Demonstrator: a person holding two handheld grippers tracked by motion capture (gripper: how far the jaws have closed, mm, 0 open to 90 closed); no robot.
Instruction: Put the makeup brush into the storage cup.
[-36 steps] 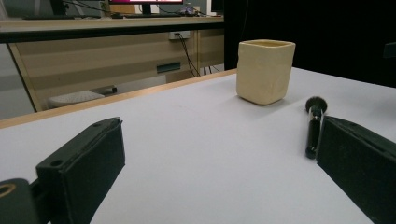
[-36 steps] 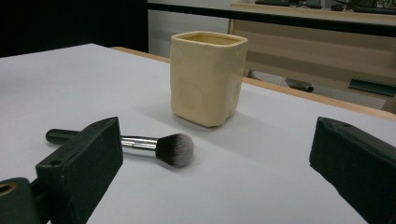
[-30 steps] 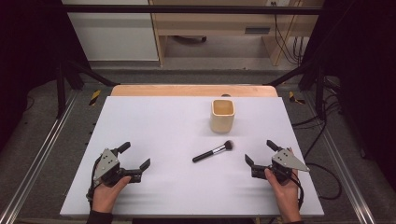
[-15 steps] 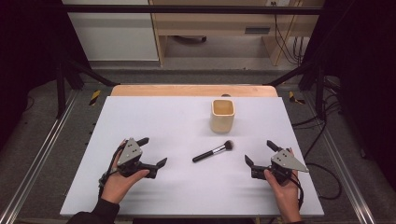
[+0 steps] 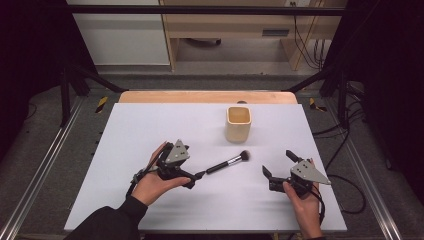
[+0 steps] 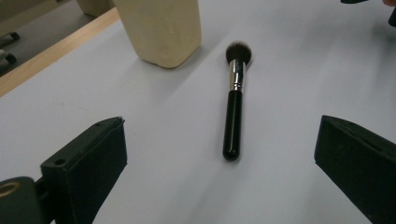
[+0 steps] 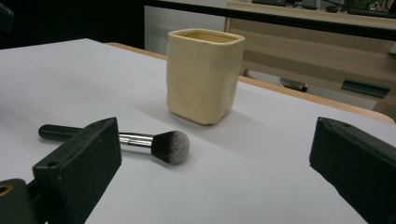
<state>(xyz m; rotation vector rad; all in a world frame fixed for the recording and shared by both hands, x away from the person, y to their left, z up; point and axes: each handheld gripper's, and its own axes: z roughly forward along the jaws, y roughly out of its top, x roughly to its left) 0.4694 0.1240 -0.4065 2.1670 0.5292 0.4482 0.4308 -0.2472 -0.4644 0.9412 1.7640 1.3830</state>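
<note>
Early going here: the black-handled makeup brush with silver ferrule [image 5: 229, 162] lies flat just in front of the cream square ceramic cup [image 5: 238, 123], not yet grasped. Left gripper [image 5: 196, 178] lines up at its handle end, jaws wide, empty. Right gripper [image 5: 276, 164] waits beside the brush, also open and empty.

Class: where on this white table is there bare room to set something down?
Free: the table's left half beyond the left gripper, and its far right corner past the cup. Crowded: the near middle, around the brush and right gripper.
</note>
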